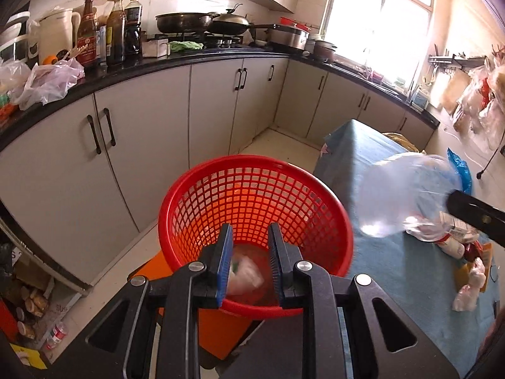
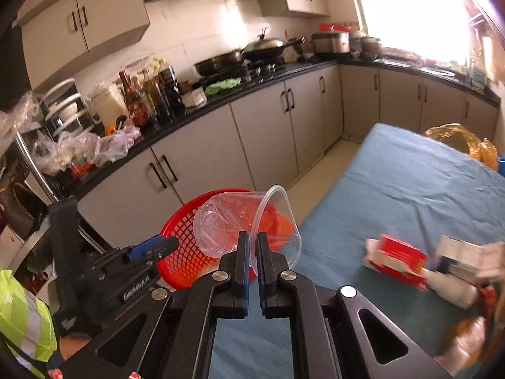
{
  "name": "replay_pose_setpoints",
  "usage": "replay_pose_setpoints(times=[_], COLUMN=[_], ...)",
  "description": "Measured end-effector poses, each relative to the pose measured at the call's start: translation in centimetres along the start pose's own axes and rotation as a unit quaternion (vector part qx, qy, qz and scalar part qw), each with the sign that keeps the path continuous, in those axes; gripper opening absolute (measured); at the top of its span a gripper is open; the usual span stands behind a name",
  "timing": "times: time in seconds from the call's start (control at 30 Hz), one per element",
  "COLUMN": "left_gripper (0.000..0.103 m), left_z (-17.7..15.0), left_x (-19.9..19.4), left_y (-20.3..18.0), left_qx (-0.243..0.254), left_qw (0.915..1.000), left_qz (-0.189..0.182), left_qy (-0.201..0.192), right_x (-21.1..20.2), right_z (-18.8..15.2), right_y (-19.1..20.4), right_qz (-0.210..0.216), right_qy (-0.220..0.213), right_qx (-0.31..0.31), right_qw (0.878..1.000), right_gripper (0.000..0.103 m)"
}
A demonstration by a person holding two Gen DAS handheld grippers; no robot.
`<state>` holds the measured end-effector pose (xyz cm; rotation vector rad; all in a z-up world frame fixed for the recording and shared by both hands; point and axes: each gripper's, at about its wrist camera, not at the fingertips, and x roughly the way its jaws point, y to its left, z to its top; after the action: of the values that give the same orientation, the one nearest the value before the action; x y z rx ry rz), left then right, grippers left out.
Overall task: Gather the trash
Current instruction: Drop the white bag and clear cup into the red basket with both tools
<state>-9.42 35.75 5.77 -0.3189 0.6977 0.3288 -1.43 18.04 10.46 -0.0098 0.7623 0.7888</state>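
Right hand-held gripper [image 2: 251,243] pinching clear plastic cup [image 2: 243,221] by rim, lying sideways, just right of red basket [image 2: 176,252]; left hand-held gripper [image 1: 249,237] narrow, empty, over it.

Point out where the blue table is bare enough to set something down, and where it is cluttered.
Bare: the wide middle and far end of the blue table, between the red basket and the orange bag. Crowded: the near right edge, with the red box, cartons and wrappers. The counter is packed with bottles and bags.
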Motion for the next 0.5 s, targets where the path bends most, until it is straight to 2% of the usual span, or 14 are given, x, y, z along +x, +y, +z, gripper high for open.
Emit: replay_pose_setpoints(times=[0.07,0.1,0.17,0.2,0.33,0.5], left_gripper=[0.026,0.032,0.043,0.047,0.052,0.065], left_z=[0.1,0.0,0.0,-0.2,-1.1,-3.0], left_x=[0.4,0.4,0.3,0.0,-1.0,-3.0], left_y=[0.4,0.5,0.6,0.6,-0.2,-3.2], left_qx=[-0.006,-0.009,-0.013,-0.013,-0.007,0.009], left_qw=[1.0000,0.9999,0.9999,0.9999,0.9998,0.9989], left_qz=[-0.001,-0.002,-0.005,-0.006,-0.012,-0.037], left_qy=[0.002,0.003,0.001,-0.004,-0.011,-0.027], right_x=[1.8,2.8,3.5,3.3,1.3,-4.0], right_z=[0.7,0.9,0.9,0.8,0.2,-2.8], right_y=[0.5,0.8,1.0,0.9,0.2,-2.2], right_qz=[0.002,0.000,0.001,0.003,-0.013,-0.026], right_qy=[0.010,0.016,0.025,0.019,-0.003,-0.039], right_qx=[0.000,-0.003,-0.006,-0.006,-0.004,0.017], right_qw=[1.000,1.000,1.000,1.000,1.000,0.999], right_gripper=[0.006,0.008,0.022,0.023,0.024,0.038])
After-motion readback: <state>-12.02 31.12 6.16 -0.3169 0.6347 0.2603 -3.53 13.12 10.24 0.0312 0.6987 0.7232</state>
